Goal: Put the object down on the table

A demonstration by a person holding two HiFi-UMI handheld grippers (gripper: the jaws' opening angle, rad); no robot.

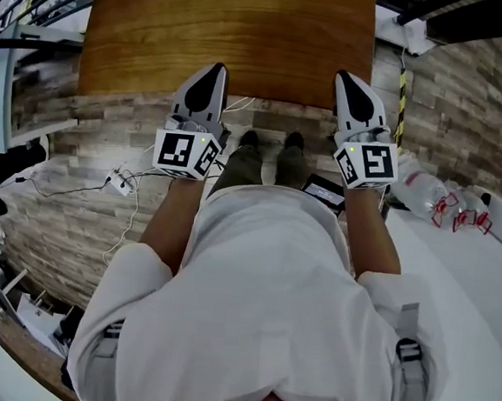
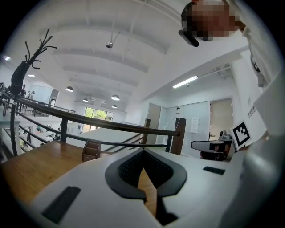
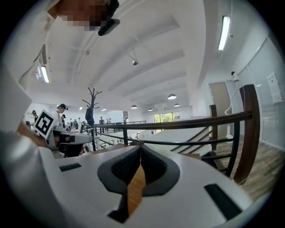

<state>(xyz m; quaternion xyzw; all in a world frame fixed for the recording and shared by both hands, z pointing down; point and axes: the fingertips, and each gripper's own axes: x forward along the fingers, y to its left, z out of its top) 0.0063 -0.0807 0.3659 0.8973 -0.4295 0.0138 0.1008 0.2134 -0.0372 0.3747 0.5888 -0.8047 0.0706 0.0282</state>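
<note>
A wooden table (image 1: 230, 36) lies ahead of me in the head view. My left gripper (image 1: 214, 68) hovers at its near edge, jaws closed tip to tip with nothing between them. My right gripper (image 1: 347, 77) is level with it at the same edge, also shut and empty. In the left gripper view the dark pads (image 2: 129, 168) meet at the left gripper (image 2: 143, 152) tip, and only table wood shows through the gap below. The right gripper (image 3: 140, 145) looks the same, with table wood (image 3: 136, 191) behind its pads. A small brown box (image 2: 91, 150) stands far back on the table.
A dark railing (image 2: 111, 127) runs behind the table, also seen as the railing (image 3: 187, 122) on the right. On the plank floor lie a white power strip with cables (image 1: 120, 181), a dark screen device (image 1: 324, 193) and plastic bottles (image 1: 426, 193). A white surface (image 1: 488, 286) is at my right.
</note>
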